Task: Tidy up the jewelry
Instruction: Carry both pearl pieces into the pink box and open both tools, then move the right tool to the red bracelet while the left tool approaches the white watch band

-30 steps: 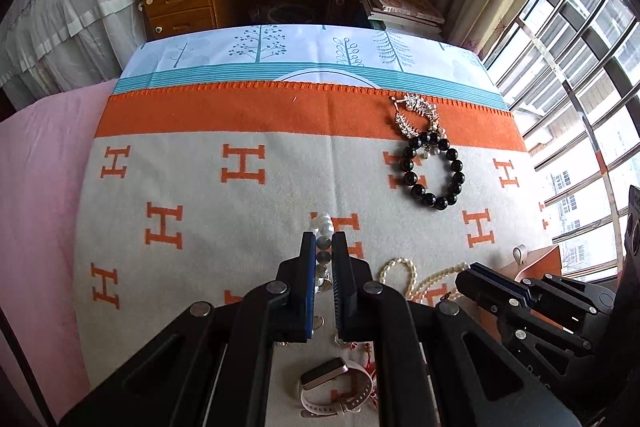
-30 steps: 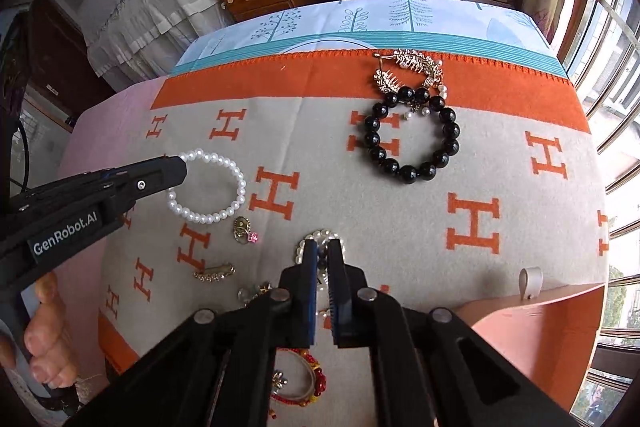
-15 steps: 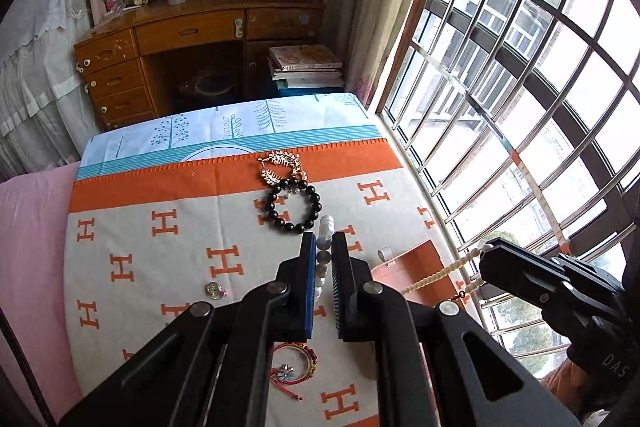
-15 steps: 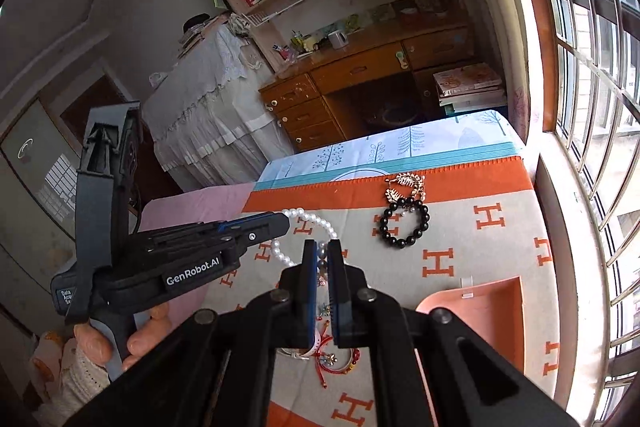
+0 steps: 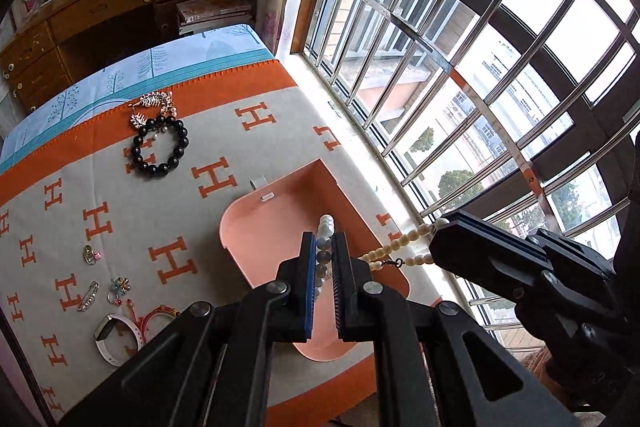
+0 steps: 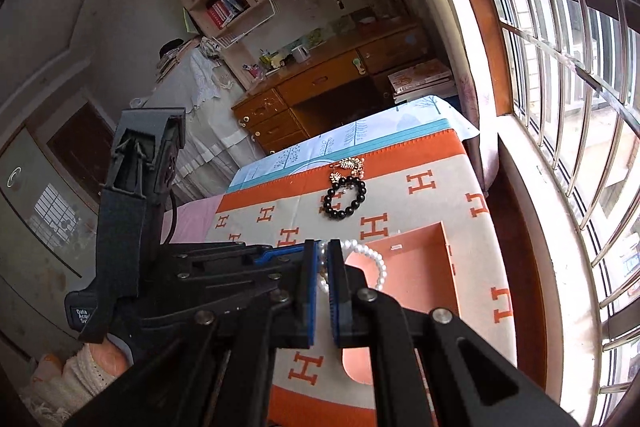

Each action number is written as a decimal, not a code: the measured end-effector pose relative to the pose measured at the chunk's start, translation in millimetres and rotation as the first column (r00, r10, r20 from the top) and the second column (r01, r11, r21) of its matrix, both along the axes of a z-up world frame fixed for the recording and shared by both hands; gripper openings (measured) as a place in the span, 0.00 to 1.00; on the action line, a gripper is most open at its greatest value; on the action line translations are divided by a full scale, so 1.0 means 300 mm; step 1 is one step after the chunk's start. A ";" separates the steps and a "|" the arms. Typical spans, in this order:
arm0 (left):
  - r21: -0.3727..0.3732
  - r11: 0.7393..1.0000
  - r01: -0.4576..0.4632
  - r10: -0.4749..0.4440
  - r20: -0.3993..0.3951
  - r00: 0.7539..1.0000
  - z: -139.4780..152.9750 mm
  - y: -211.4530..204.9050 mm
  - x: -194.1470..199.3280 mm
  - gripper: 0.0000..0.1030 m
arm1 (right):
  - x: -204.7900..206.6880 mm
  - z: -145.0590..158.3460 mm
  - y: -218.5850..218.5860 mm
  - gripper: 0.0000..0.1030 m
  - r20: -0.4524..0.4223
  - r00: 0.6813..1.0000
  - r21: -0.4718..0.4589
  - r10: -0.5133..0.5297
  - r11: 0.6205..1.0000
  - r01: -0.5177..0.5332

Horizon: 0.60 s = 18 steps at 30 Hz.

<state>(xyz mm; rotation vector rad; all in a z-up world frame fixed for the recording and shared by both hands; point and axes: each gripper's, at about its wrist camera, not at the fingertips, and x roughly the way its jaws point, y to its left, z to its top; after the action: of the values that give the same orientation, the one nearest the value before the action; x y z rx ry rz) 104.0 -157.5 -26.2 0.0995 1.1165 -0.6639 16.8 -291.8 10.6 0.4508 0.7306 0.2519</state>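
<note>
Both claws [image 5: 323,247] [image 6: 323,259] now over tray [image 5: 280,211]

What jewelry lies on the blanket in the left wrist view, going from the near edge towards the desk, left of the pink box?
White watch band → silver safety pin → small ring → black bead bracelet → gold leaf brooch.
</note>
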 end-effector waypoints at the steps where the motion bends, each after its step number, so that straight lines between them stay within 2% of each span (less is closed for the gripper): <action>1: 0.011 1.000 0.004 -0.004 -0.009 1.000 -0.028 -0.011 -0.009 0.05 | -0.007 -0.026 -0.006 0.05 -0.010 1.000 -0.010 -0.012 1.000 0.012; 4: 0.043 0.999 0.010 -0.008 -0.029 1.000 -0.107 -0.024 -0.031 0.05 | -0.012 -0.100 -0.020 0.05 -0.038 0.998 -0.052 -0.054 0.997 0.052; 7: 0.069 0.998 -0.001 0.004 -0.048 0.999 -0.170 -0.025 -0.035 0.06 | -0.003 -0.171 -0.022 0.05 -0.087 0.995 -0.060 -0.053 0.997 0.048; 8: 0.079 0.997 -0.007 0.011 -0.053 0.999 -0.186 -0.024 -0.035 0.11 | 0.000 -0.189 -0.019 0.05 -0.099 0.994 -0.068 -0.050 0.997 0.043; 10: 0.086 0.996 -0.027 0.032 -0.056 0.998 -0.211 -0.017 -0.035 0.27 | 0.007 -0.219 -0.011 0.06 -0.121 0.992 -0.090 -0.046 0.995 0.035; 11: 0.085 0.996 -0.039 0.044 -0.052 0.998 -0.219 -0.010 -0.036 0.41 | 0.008 -0.231 -0.006 0.07 -0.128 0.991 -0.097 -0.048 0.995 0.036; 16: 0.096 0.988 -0.121 0.119 0.025 0.993 -0.219 0.036 -0.050 0.58 | -0.004 -0.281 -0.017 0.23 -0.141 0.988 -0.086 -0.067 0.995 0.055; 18: 0.095 0.984 -0.151 0.147 0.048 0.988 -0.218 0.055 -0.058 0.66 | -0.004 -0.295 -0.018 0.24 -0.151 0.987 -0.081 -0.063 0.995 0.051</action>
<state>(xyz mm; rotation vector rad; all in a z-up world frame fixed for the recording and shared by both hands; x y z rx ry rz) 86.5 -141.0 -91.7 0.1120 1.1060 -0.4717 15.5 -297.3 -78.0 0.4199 0.8734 0.1353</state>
